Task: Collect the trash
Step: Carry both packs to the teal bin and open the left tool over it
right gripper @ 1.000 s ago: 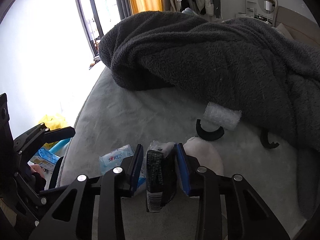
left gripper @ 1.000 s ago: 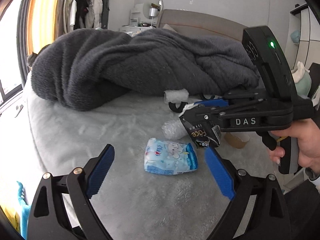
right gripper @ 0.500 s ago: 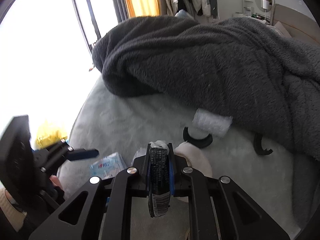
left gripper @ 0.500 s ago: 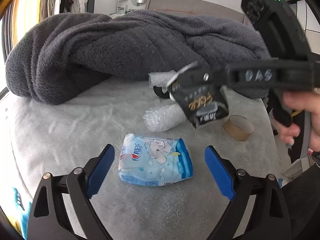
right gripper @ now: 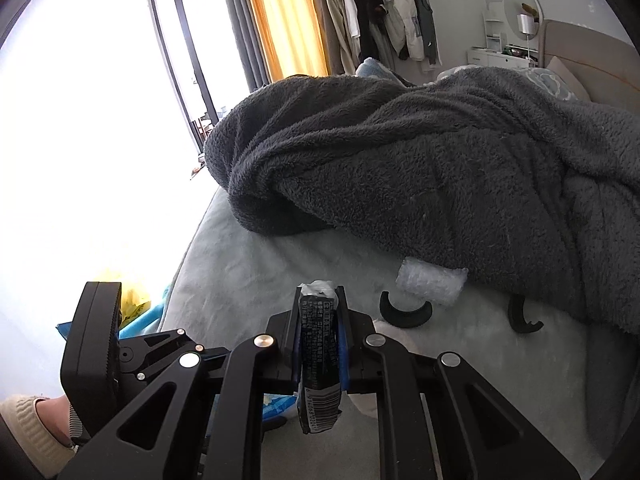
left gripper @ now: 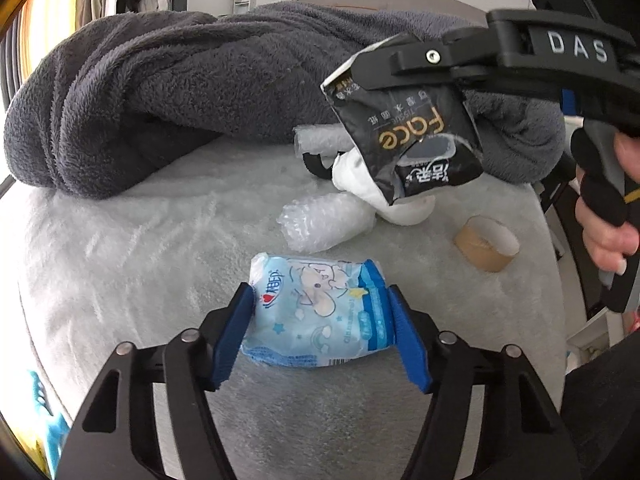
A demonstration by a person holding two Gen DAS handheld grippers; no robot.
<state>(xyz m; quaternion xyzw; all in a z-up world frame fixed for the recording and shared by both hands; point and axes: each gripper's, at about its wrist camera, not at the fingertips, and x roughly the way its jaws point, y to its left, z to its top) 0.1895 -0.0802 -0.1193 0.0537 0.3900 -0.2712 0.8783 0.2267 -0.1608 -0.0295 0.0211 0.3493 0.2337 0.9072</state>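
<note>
Two pieces in hand | right claw (right gripper: 319, 344) pinching black packet (left gripper: 404, 128) above bed (left gripper: 120, 248) | left claw (left gripper: 320, 332) closing around blue packet (left gripper: 316, 312), mid-bed | left: bubble wrap (left gripper: 324, 220), tape core (left gripper: 486, 248), white wad (left gripper: 360, 184).

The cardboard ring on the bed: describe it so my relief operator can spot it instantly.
Start at the dark grey blanket heaped across the bed, then come forward onto the pale cover. The cardboard ring lies at the right, beyond the white wad and bubble-wrap roll. It is the only brown, hollow, stubby tube; its neighbours are white or clear.
</note>
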